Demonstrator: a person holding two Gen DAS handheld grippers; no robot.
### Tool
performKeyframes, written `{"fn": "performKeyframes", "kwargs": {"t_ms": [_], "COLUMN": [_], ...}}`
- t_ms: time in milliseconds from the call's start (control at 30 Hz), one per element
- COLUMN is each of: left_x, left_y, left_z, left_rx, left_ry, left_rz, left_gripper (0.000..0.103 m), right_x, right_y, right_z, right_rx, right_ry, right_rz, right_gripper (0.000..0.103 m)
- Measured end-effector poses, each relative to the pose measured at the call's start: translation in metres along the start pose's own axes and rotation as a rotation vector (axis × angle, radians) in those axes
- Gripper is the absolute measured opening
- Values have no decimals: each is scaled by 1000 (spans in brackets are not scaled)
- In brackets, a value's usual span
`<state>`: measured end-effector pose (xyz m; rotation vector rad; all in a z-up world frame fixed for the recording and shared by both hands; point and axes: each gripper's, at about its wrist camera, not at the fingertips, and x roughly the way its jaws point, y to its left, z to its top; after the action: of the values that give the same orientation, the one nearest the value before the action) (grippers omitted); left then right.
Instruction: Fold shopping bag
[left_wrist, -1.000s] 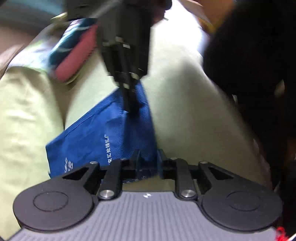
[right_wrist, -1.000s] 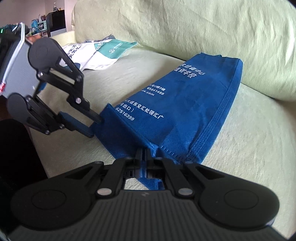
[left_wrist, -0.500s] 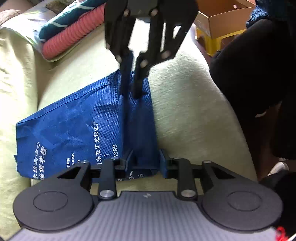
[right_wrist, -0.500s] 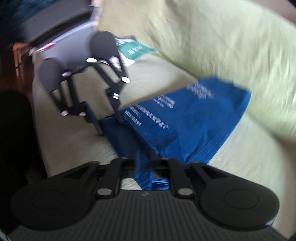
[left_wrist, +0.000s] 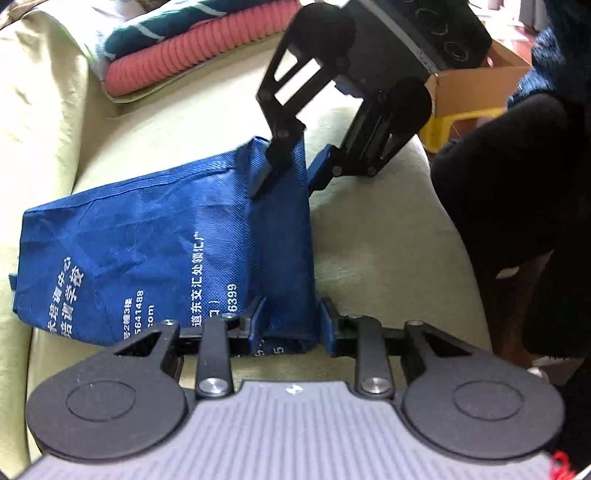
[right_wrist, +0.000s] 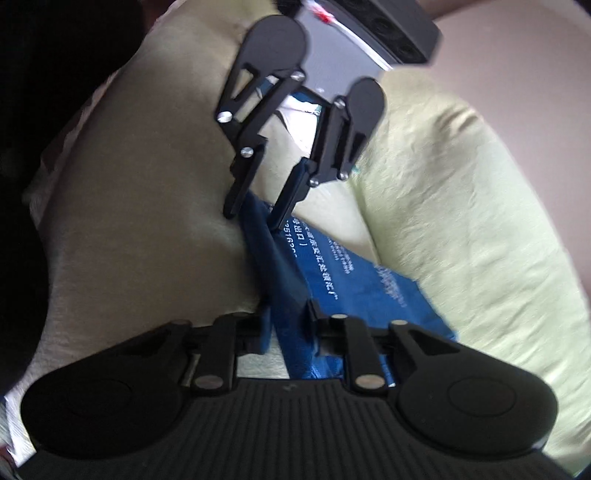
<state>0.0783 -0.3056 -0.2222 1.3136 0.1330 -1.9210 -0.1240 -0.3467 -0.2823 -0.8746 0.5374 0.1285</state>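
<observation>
A blue fabric shopping bag (left_wrist: 155, 236) with white print lies on a pale green sofa seat (left_wrist: 373, 251). It also shows in the right wrist view (right_wrist: 354, 280). My left gripper (left_wrist: 290, 321) is open, its jaws either side of the bag's near right corner. My right gripper (left_wrist: 284, 177) is open too, straddling the bag's far right corner. In the right wrist view my right gripper (right_wrist: 286, 325) has the bag's edge between its open jaws, and my left gripper (right_wrist: 255, 218) stands opposite, open over the other corner.
Folded pink and teal knitwear (left_wrist: 177, 55) lies at the sofa's far end. A cardboard box on a yellow stool (left_wrist: 469, 92) stands beyond the sofa edge. The person's dark clothing (left_wrist: 517, 221) fills the right side. The sofa backrest (right_wrist: 461, 221) rises beside the bag.
Both grippers have opened: a second ago each was shut on a bag corner. The bag has been laid down flatter on the seat and the right gripper has swung round.
</observation>
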Motion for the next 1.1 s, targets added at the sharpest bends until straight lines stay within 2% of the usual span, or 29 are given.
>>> {"fn": "performKeyframes", "kwargs": {"t_ms": [67, 200, 233, 267, 333, 433, 500, 633, 700, 733, 767, 867, 933, 1000, 1100], "left_x": [-1, 1, 1, 3, 4, 4, 3, -1, -3, -4, -5, -16, -22, -20, -9], "left_y": [-4, -21, -23, -27, -30, -33, -33, -30, -29, -27, -25, -17, -10, -4, 20], "left_z": [1, 6, 7, 9, 11, 10, 7, 2, 1, 0, 0, 0, -1, 1, 1], "left_rx": [18, 90, 105, 126, 141, 128, 94, 35, 17, 7, -17, -111, -200, -236, -348], "left_ry": [-1, 22, 25, 31, 33, 26, 24, 12, 5, 3, 5, 13, 22, 41, 94], "left_rz": [41, 148, 165, 202, 240, 227, 201, 175, 155, 145, 126, 4, -97, -126, -209], "left_gripper": [45, 46, 32, 11, 11, 9, 9, 9, 9, 9, 9, 9, 9, 9, 9], "right_x": [-3, -10, -11, -11, -13, -15, -19, -26, -29, -28, -28, -27, -24, -11, 9], "right_y": [-21, -51, -57, -61, -68, -64, -53, -33, -34, -40, -47, -88, -109, -126, -137], "right_z": [4, 5, 4, 4, 3, 5, 5, -1, -8, -8, -8, -13, -26, -45, -71], "right_rx": [139, 320, 360, 387, 430, 405, 316, 148, 153, 196, 257, 614, 807, 1005, 1210], "right_ry": [10, 6, 8, 12, 19, 32, 35, 32, 34, 44, 55, 97, 104, 141, 186], "right_rz": [70, 165, 183, 188, 195, 185, 144, 78, 80, 114, 156, 399, 512, 624, 706], "right_gripper": [13, 13, 13, 13, 13, 15, 19, 19, 18, 13, 13, 13, 13, 13, 13]}}
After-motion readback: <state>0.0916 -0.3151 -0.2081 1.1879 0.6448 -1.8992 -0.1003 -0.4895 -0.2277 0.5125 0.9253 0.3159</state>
